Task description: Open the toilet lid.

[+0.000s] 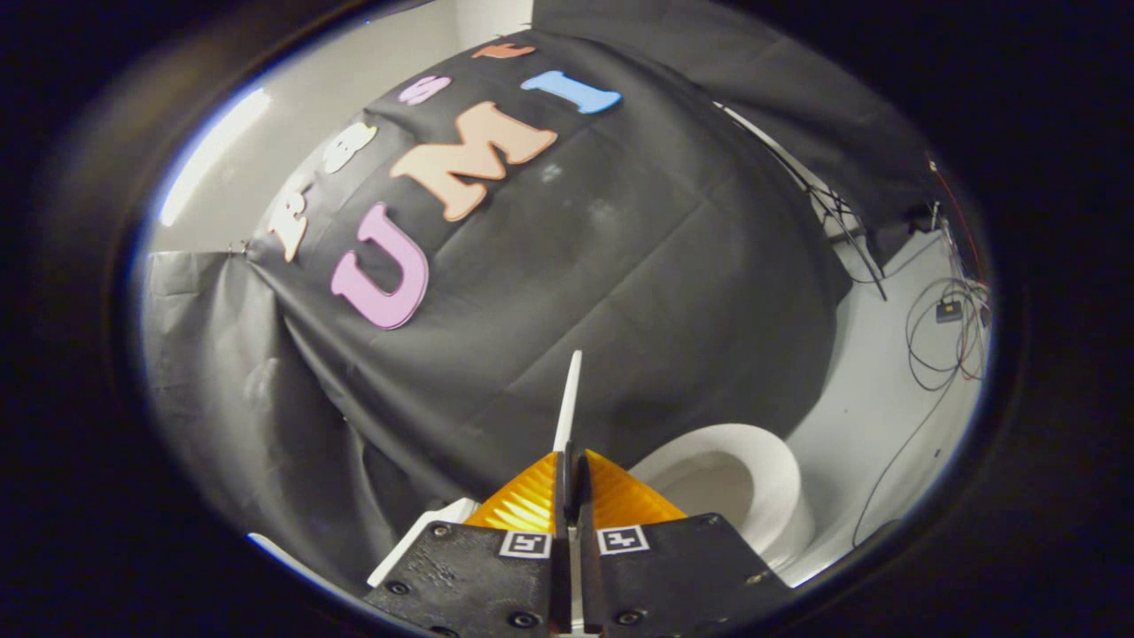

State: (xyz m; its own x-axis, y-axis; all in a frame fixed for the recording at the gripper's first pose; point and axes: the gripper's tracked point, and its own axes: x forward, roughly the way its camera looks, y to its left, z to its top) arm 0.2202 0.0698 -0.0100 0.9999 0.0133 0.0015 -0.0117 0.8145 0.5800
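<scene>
Gripper: one gripper (571, 461) was seen, its two fingers brought together on the thin edge of the toilet lid (568, 403), which was pinched between them.
Jaws: they were closed on the lid, with only the lid's thickness left between them.
Toilet lid: one lid was counted; it was seen edge-on as a narrow white strip that rose from between the fingertips and ended just beyond them, lifted clear of the bowl.
Toilet bowl: one white bowl (762, 478) was seen just right of the fingers and slightly beyond them, its rim uncovered and its hollow exposed.
Booth wall: black cloth (620, 292) was hung beyond the lid's tip and spread to both sides of it.
Floor: a pale floor (873, 416) was seen right of the bowl, bare near the bowl.
Cables: several thin cables (939, 346) were looped on the floor, well apart from the bowl.
Stand: thin dark stand legs (850, 239) were seen beyond the cables, at the cloth's edge.
</scene>
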